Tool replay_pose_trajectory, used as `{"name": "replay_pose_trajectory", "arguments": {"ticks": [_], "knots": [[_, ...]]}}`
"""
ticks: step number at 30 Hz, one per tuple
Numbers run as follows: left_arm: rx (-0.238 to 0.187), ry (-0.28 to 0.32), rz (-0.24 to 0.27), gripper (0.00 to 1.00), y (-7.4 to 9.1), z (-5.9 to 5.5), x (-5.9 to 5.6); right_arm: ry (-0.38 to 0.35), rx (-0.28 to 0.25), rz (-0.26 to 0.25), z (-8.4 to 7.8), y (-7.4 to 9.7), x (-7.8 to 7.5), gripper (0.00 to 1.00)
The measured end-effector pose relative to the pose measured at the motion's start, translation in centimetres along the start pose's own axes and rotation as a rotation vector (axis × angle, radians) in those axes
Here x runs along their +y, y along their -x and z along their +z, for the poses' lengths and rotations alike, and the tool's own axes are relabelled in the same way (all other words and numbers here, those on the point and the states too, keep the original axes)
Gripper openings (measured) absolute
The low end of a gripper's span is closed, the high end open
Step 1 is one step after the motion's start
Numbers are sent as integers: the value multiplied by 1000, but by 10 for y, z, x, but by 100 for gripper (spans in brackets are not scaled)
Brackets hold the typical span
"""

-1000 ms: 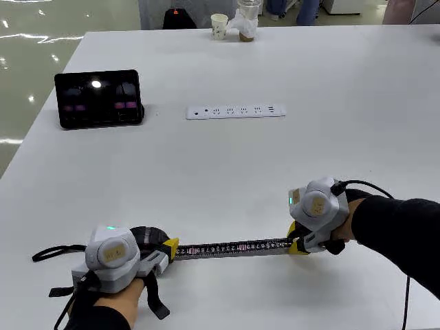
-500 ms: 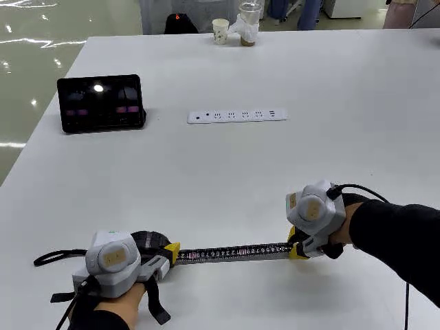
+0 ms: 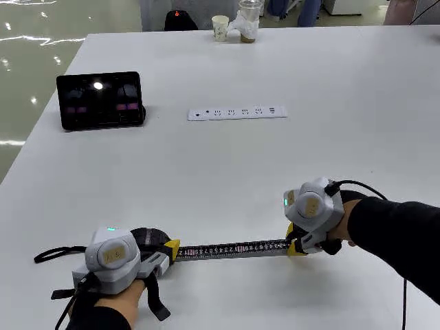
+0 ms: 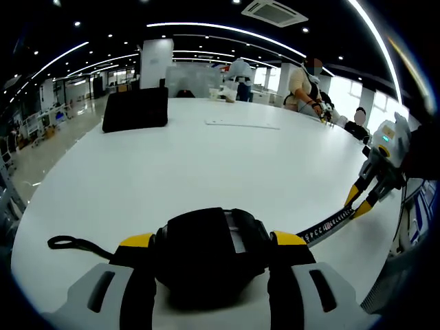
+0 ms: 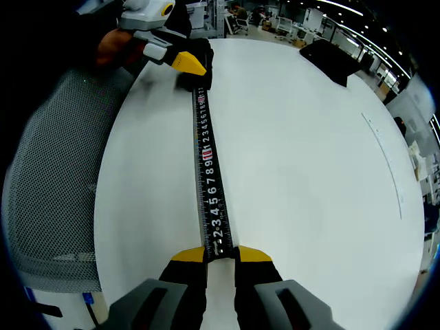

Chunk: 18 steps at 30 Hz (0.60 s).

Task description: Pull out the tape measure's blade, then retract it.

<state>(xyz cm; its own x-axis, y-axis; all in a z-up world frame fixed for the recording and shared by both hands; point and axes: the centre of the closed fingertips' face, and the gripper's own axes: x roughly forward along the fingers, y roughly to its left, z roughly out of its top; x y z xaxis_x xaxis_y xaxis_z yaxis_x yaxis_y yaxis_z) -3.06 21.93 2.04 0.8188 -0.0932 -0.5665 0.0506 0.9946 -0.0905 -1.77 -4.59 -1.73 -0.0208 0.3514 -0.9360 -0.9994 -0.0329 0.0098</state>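
Observation:
The black tape measure case [image 3: 150,240] [image 4: 212,249] rests on the white table [image 3: 275,165] at the front left, with my left gripper [image 3: 168,251] [image 4: 213,240] shut on it between yellow-tipped fingers. Its dark blade [image 3: 230,249] [image 5: 209,172] [image 4: 328,224], printed with numbers, lies flat on the table and runs right to my right gripper [image 3: 294,249] [image 5: 221,254], which is shut on the blade's end. A black wrist strap [image 3: 51,254] trails left of the case. In the right gripper view the case [image 5: 198,63] and the left gripper sit at the blade's far end.
A black tablet [image 3: 100,100] stands at the back left and a white power strip [image 3: 237,113] lies mid-table. A paper cup [image 3: 220,27] and a plastic cup [image 3: 248,20] stand at the far edge. People work at a far bench [image 4: 309,82].
The right gripper has shifted slightly left and back toward the case compared with half a second ago; the left gripper and the case hold still. The camera has drifted a little.

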Motion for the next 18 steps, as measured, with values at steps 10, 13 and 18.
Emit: {"name": "replay_pose_trajectory", "arguments": {"ticks": [10,13,18], "knots": [[3,1,0,61,1,0,-1,-1,-4,1,2,-1,0,12],[2,1,-1,61,0,0,-1,-6,-1,0,3,-1,0,12],[3,1,-2,61,1,0,-1,-19,2,-2,5,-2,1,11]]}}
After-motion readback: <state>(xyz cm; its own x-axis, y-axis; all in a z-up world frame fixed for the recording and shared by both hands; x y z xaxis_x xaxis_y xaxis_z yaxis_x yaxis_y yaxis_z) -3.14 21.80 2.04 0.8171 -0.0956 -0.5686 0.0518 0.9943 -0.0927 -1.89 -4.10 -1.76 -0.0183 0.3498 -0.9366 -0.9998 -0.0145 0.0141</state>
